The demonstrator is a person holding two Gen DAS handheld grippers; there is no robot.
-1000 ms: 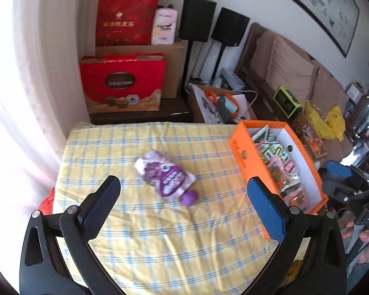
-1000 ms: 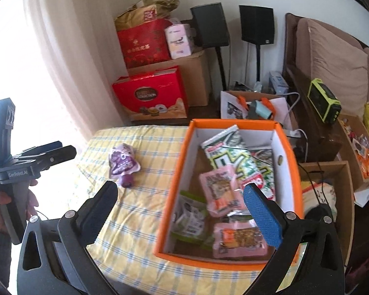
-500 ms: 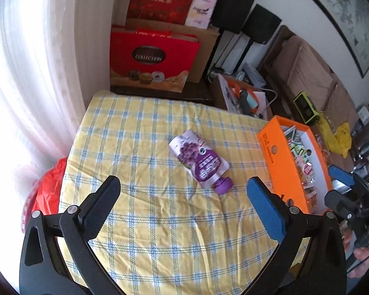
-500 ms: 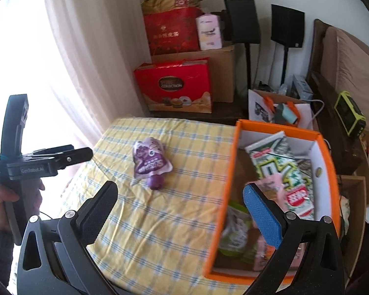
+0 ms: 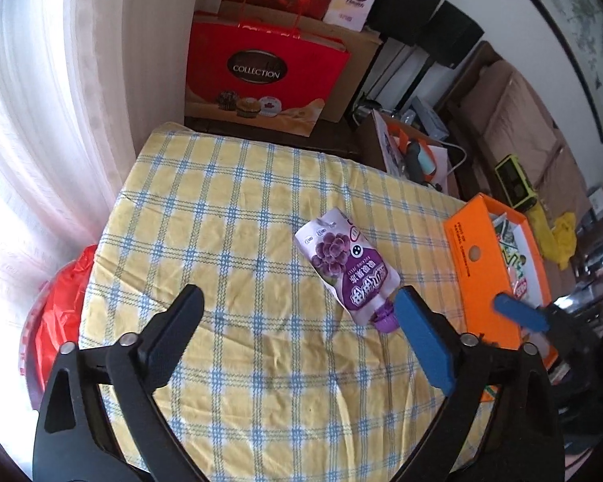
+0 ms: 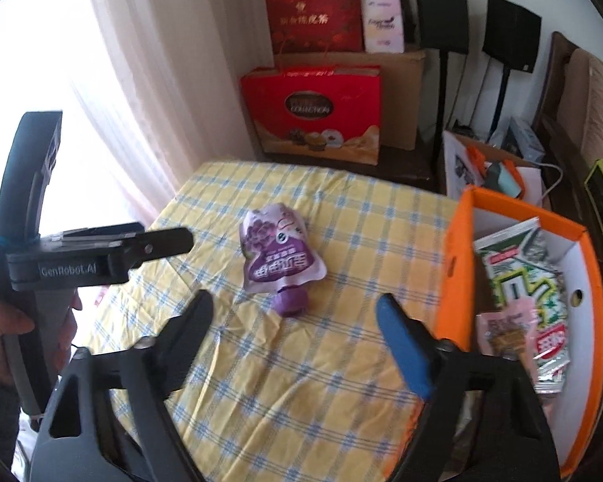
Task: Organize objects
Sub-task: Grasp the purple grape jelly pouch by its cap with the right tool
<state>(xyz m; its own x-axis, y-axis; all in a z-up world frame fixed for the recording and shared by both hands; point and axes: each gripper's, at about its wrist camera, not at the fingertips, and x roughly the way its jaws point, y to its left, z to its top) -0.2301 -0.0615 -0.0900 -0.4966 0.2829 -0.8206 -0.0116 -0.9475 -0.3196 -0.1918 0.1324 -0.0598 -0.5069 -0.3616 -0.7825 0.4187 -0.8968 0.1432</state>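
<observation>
Left gripper [image 5: 297, 313] and right gripper [image 6: 295, 313] both closing, jaws wide, gripping nothing; purple pouch [image 6: 279, 251] lying at 12 o'clock of right gripper.

Most of the checked tablecloth [image 5: 221, 217] is left bare, so open room is offered across its far and window-side parts. Near the middle, one obstacle is formed by a purple pouch [image 5: 347, 267] lying flat, its cap pointing toward the near edge. The side away from the window is closed off by the tall wall of an orange box [image 6: 456, 265], standing on the cloth well apart from the pouch; a clear strip of cloth is left between them. The window side is bounded by a curtain [image 5: 60, 100], and the far edge by a red gift bag [image 6: 313, 110] and cartons stacked beyond the table.
</observation>
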